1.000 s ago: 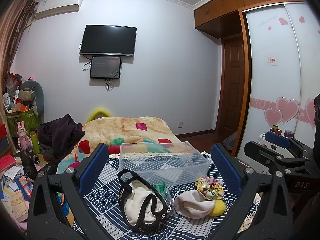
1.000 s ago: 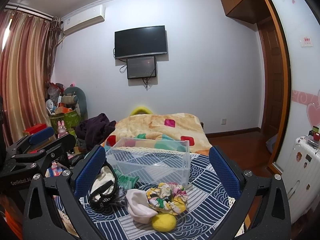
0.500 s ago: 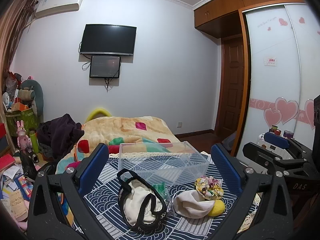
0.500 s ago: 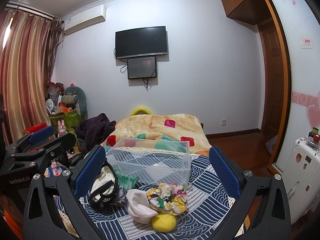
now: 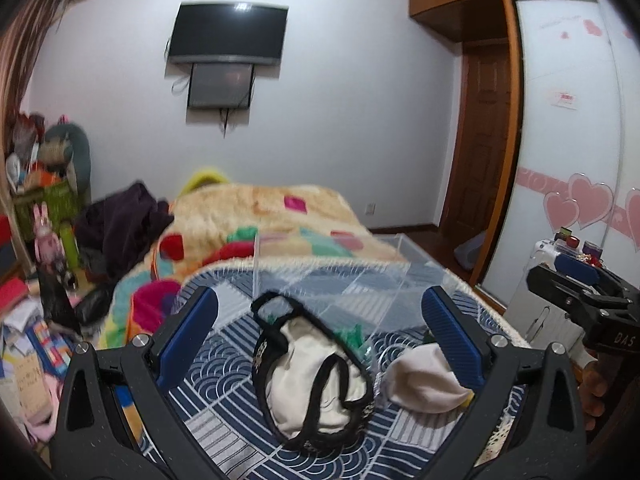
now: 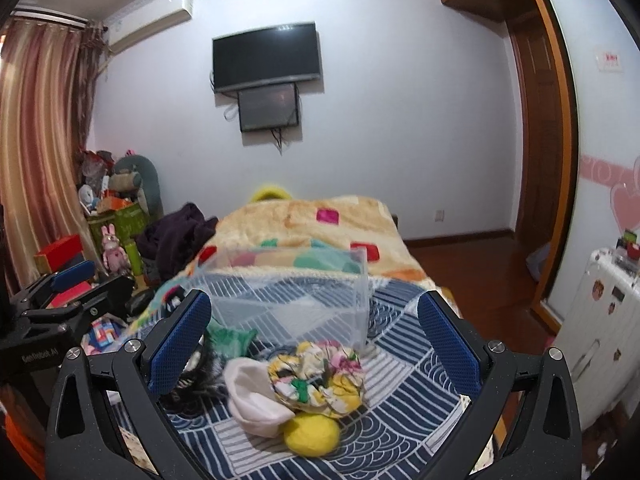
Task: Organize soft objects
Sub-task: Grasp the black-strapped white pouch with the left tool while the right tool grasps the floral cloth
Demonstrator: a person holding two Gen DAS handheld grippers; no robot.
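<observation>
A cream garment with black trim [image 5: 316, 376] lies on the blue patterned cloth [image 5: 224, 412], straight ahead of my open left gripper [image 5: 320, 320]. A white sock [image 5: 424, 384] lies to its right. In the right wrist view the floral scrunchie [image 6: 316, 372], white sock [image 6: 256, 400] and yellow ball [image 6: 312, 434] lie between the fingers of my open right gripper [image 6: 314, 320]. A clear plastic box [image 6: 296, 292] stands empty just behind them; it also shows in the left wrist view [image 5: 340, 280]. A green item [image 6: 230, 338] lies at the box's left front.
A bed with an orange patchwork blanket [image 5: 260, 216] lies beyond the box. Clutter and toys [image 5: 44, 240] fill the floor at left. A white suitcase [image 6: 600, 312] stands at right by the wardrobe. The right gripper [image 5: 592, 304] shows at the left view's right edge.
Both grippers have moved forward and down toward the soft items, which now look larger and closer. Both stay open and nothing is held.
</observation>
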